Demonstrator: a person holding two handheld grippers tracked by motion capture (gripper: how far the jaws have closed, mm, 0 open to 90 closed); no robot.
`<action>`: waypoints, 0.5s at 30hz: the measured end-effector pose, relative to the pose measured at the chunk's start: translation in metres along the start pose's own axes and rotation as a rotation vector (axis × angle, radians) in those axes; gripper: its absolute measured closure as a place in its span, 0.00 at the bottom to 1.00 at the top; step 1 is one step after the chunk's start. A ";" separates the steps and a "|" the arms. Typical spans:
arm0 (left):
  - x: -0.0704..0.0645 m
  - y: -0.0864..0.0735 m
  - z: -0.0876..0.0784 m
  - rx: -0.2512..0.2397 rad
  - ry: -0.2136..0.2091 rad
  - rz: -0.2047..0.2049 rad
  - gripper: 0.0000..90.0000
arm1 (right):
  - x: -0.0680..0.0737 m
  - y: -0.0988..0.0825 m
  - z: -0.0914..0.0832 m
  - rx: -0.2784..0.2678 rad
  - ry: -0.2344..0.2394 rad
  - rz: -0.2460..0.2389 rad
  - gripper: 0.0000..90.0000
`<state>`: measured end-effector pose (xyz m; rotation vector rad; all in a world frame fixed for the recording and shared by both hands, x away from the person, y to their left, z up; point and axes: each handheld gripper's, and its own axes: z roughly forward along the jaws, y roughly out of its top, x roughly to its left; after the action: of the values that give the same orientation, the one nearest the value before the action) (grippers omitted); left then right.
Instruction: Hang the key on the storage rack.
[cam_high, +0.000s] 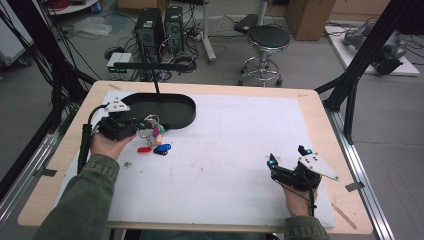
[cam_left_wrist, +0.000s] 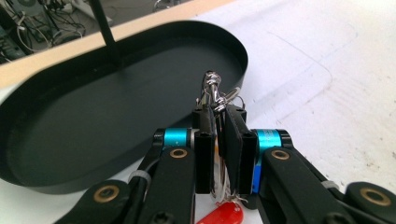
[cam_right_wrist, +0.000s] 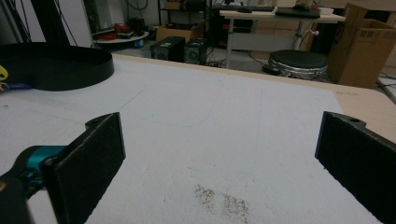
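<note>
At the far left of the surface (cam_high: 240, 150), the left tongs (cam_left_wrist: 220, 122) pinch a metal key ring (cam_left_wrist: 212, 91) just beside the near right rim of the black oval tray (cam_high: 160, 111). Coloured tags hang from the ring; a red tag (cam_high: 144, 149) and a blue tag (cam_high: 162, 148) lie on the white mat below. The right tongs (cam_high: 288, 159) rest near right, spread wide and holding nothing. No writing is readable.
</note>
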<state>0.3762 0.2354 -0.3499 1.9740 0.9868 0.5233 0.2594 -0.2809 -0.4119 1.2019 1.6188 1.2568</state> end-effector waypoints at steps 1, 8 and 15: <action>0.000 0.004 -0.002 -0.007 0.003 0.003 0.92 | 0.000 0.000 0.000 -0.002 0.001 -0.002 0.01; 0.004 0.022 -0.013 -0.033 0.000 0.030 0.92 | 0.000 0.000 -0.001 -0.006 0.002 -0.001 0.01; 0.009 0.033 -0.023 -0.057 -0.005 0.033 0.92 | 0.001 0.000 0.001 0.001 0.007 -0.005 0.01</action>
<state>0.3815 0.2434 -0.3096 1.9422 0.9277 0.5580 0.2597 -0.2799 -0.4121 1.1951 1.6267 1.2586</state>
